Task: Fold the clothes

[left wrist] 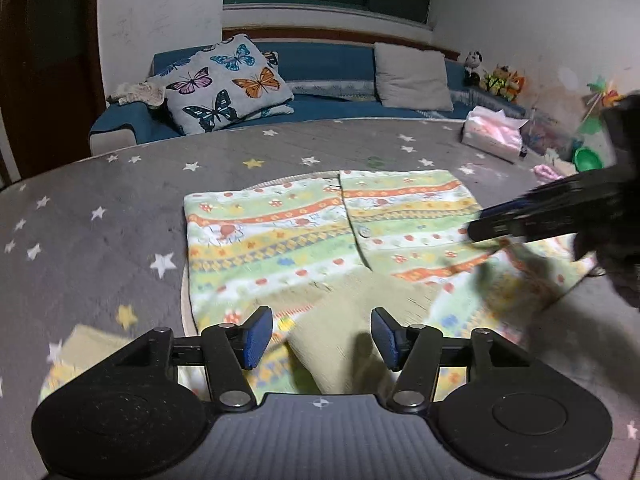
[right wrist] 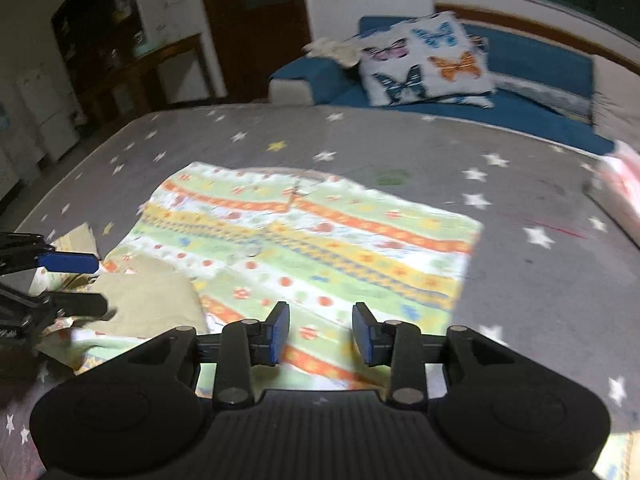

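One striped shirt (left wrist: 312, 236) lies flat in the middle of the gray star mat (left wrist: 100, 208), with bare mat on every side. The left gripper (left wrist: 322, 338) hangs wide open over the shirt's near edge, holding nothing. The right gripper (right wrist: 320, 334) is open too, above the shirt's near right part.

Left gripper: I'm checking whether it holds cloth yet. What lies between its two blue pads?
In the left wrist view, the left gripper is open; between its pads lies the patterned garment's plain beige inside, ungripped.
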Demonstrator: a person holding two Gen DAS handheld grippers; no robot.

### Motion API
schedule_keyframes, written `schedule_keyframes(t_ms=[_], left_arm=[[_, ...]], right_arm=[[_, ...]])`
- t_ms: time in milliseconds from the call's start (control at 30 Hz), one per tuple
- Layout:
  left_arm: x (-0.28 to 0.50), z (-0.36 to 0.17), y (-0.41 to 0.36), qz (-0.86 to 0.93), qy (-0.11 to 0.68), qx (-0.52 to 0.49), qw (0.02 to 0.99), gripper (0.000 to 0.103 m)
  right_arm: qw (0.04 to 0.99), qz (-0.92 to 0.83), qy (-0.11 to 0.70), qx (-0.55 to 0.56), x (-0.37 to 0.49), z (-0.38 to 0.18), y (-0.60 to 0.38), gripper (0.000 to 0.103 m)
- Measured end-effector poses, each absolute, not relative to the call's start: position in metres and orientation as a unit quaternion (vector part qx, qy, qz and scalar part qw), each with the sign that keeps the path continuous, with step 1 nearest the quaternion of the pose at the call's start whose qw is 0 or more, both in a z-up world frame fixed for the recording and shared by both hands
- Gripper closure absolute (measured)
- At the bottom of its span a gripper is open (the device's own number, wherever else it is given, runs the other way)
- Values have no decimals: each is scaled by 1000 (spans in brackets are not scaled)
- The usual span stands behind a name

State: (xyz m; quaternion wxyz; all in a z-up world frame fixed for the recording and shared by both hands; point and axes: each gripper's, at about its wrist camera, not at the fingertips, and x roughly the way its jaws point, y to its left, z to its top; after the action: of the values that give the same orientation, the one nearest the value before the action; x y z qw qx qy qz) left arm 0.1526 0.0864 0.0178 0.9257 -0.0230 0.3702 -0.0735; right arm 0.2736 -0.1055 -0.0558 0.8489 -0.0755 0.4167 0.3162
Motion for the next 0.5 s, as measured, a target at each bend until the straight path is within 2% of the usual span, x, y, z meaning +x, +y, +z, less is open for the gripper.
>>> schedule_keyframes(t_ms=[233, 500], left_arm=[[133, 15, 98, -75, 378, -79, 919, 45], [115, 5, 90, -169, 390, -92, 901, 45]], right_arm=[[800, 366, 463, -108, 272, -71, -72, 69], [748, 420, 502, -108, 240, -49, -91, 69]])
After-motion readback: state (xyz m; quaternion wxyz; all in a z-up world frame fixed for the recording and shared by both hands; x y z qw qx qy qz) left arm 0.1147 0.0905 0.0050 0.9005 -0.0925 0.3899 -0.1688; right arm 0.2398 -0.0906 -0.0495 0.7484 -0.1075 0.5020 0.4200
